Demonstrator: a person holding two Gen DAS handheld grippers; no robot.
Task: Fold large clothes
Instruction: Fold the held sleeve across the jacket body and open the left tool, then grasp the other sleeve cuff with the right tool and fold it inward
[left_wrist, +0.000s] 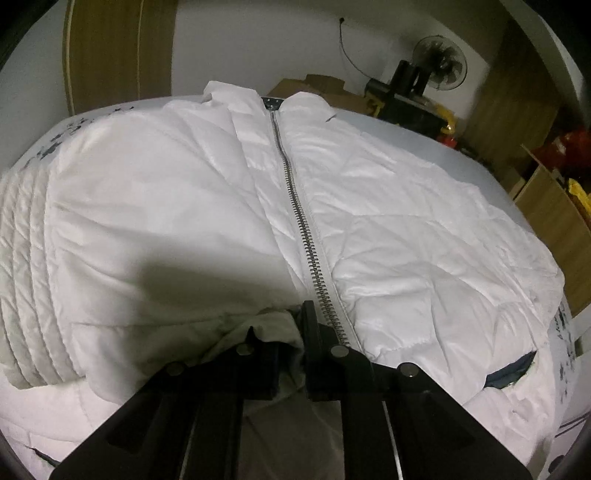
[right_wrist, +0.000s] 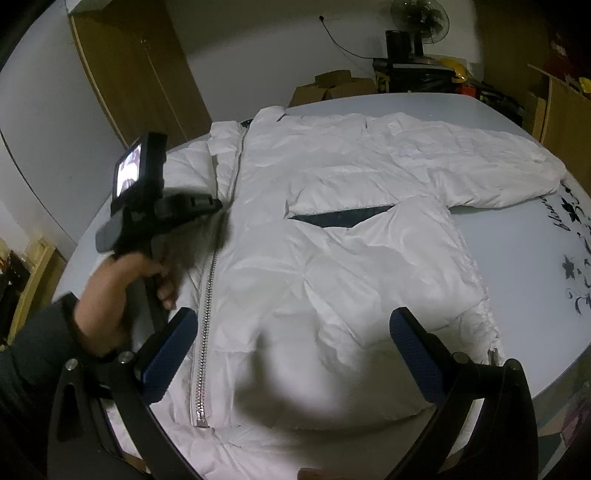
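On the table we have the white jacket lying front up, zip closed, collar at the far side. Left sleeve is folded in over the chest. Right sleeve lies stretched out sideways, not yet folded.

Left gripper: jaws nearly closed, pinching a bunch of white fabric just beside the zip, near the hem end. Our read is that it holds the folded-in part to place it on the front panel. In the right view the tool is motion-blurred, with the hand on its handle.

Right gripper: jaws wide apart, nothing between the pads, hovering over the lower right panel. Likely parked there, ready to go for the right sleeve once the left side is set.

Risk: puffy slick fabric may spring back on release.
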